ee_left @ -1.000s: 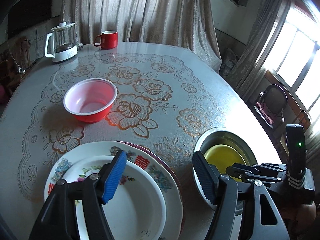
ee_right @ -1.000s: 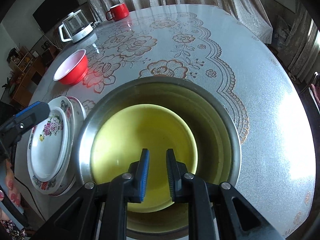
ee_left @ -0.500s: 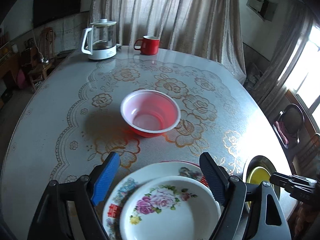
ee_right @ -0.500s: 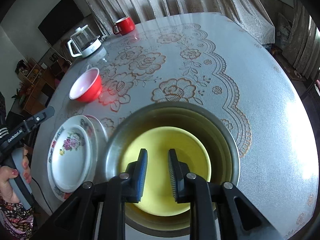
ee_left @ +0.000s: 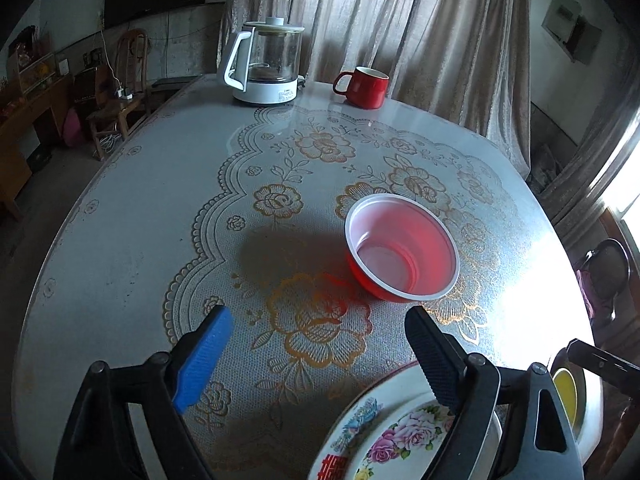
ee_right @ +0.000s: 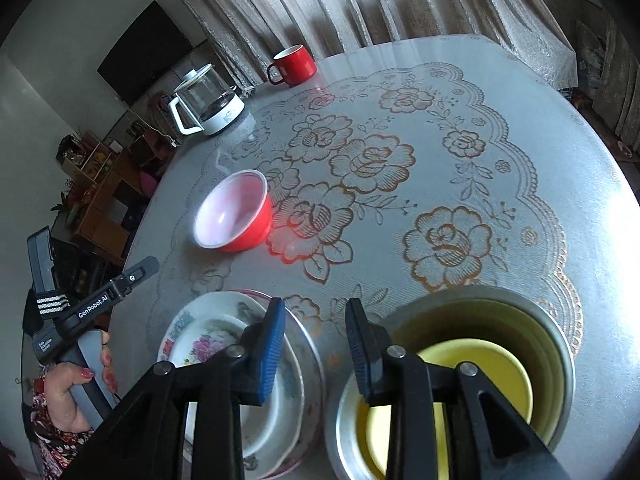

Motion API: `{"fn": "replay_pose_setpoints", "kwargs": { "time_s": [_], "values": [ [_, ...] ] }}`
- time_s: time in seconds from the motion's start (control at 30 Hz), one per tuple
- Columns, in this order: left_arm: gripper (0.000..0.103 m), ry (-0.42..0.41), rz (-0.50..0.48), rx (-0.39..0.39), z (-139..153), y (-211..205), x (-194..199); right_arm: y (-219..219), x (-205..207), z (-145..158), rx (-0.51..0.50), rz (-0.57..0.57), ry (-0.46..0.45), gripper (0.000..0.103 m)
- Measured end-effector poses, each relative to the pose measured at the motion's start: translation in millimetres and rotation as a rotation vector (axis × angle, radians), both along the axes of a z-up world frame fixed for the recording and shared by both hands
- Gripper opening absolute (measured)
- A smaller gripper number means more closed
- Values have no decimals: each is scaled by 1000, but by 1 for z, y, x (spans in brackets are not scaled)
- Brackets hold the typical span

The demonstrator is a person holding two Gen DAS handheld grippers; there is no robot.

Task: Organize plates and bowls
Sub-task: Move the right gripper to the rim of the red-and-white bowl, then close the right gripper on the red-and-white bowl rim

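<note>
Down at five o'clock in my left wrist view, the stack of flowered plates (ee_left: pixel 394 438) is cut off by the frame edge and partly covered by my own left gripper (ee_left: pixel 316 354), so I cannot count how many plates it holds. From the right wrist view the same stack (ee_right: pixel 208 340) sits at seven o'clock, its near side hidden behind my right gripper (ee_right: pixel 316 340); I make out a white dish with pink roses on top and a wider rim under it. The metal basin (ee_right: pixel 560 344) at five o'clock is clipped by the bottom edge, and the yellow bowl (ee_right: pixel 480 368) inside it is half masked by the gripper arm. In the left view only a sliver of that basin (ee_left: pixel 588 396) shows.

The red bowl (ee_left: pixel 402 250) stands upright and alone on the lace-patterned table (ee_left: pixel 120 248), white inside, red outside, at one o'clock from my left gripper and well apart from the plates. Beyond it at twelve are a glass kettle (ee_left: pixel 266 66) and a red mug (ee_left: pixel 362 86).

My left jaws are spreading wide with only tablecloth between them. My right jaws are parting too, nothing gripped, hanging over the gap between plates and basin.
</note>
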State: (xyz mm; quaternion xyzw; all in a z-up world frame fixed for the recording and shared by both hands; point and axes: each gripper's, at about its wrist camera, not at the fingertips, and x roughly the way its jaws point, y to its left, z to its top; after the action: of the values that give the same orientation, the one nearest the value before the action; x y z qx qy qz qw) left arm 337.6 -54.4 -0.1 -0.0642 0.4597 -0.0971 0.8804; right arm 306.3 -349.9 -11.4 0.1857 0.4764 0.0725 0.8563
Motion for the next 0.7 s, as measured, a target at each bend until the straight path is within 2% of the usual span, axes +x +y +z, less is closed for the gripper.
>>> {"fn": "replay_pose_setpoints", "kwargs": {
  "time_s": [0.33, 0.63, 0.7],
  "values": [
    [86, 27, -5, -47, -7, -5, 39, 41, 72, -7, 40, 46, 21, 31],
    [84, 63, -14, -70, -24, -9, 69, 52, 125, -31, 60, 25, 83, 32],
    [81, 73, -19, -66, -29, -10, 74, 52, 134, -38, 76, 22, 97, 32]
  ]
}}
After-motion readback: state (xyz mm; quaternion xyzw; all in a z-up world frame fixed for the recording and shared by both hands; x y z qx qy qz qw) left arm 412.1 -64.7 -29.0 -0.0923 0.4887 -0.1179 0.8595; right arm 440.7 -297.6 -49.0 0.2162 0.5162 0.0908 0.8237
